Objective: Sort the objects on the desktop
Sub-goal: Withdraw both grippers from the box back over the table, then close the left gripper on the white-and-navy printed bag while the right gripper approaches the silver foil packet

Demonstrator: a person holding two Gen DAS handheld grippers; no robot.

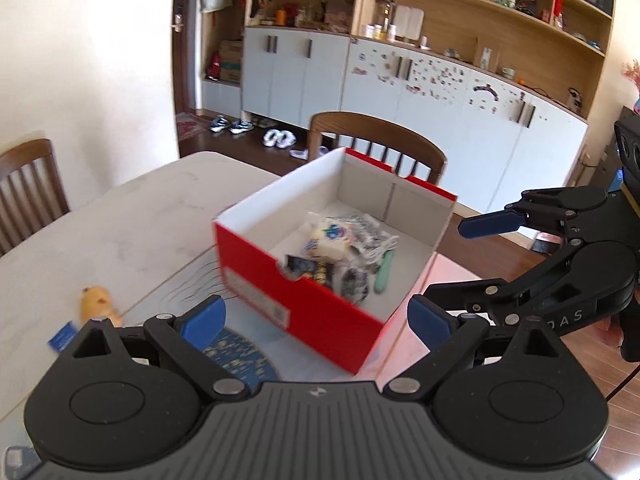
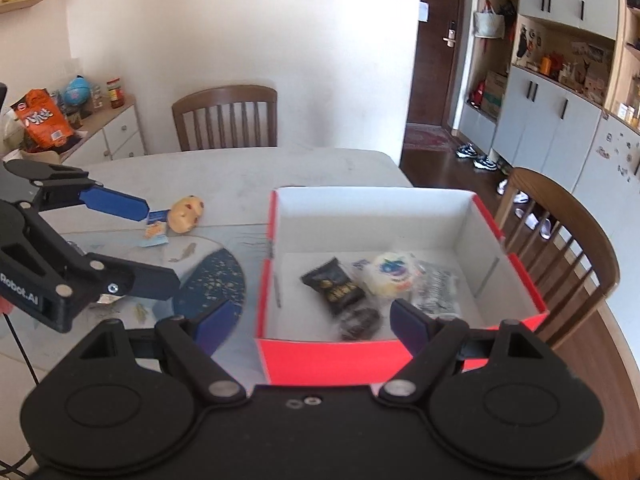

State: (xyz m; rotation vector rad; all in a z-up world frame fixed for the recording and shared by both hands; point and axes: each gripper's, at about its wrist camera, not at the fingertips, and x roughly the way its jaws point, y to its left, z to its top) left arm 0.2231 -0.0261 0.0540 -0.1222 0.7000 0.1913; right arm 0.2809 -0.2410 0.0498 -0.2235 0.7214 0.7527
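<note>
A red shoebox (image 1: 320,316) (image 2: 336,354) with a white inside stands on the table. In it lie a round yellow-white packet (image 1: 330,240) (image 2: 390,276), a black snack packet (image 1: 306,268) (image 2: 334,286), a clear printed bag (image 2: 436,286) and a green stick (image 1: 384,270). A yellow toy (image 1: 96,300) (image 2: 186,214) and a small blue card (image 2: 156,236) lie on the table left of the box. My left gripper (image 1: 316,318) (image 2: 156,240) is open and empty, just short of the box. My right gripper (image 2: 316,326) (image 1: 444,264) is open and empty at the box's near wall.
The pale table (image 1: 120,224) (image 2: 248,172) carries a glass mat with a dark blue disc (image 1: 240,360) (image 2: 218,280). Wooden chairs (image 1: 380,144) (image 2: 226,118) stand at the far side and right (image 2: 568,240). A cabinet wall (image 1: 420,92) is behind.
</note>
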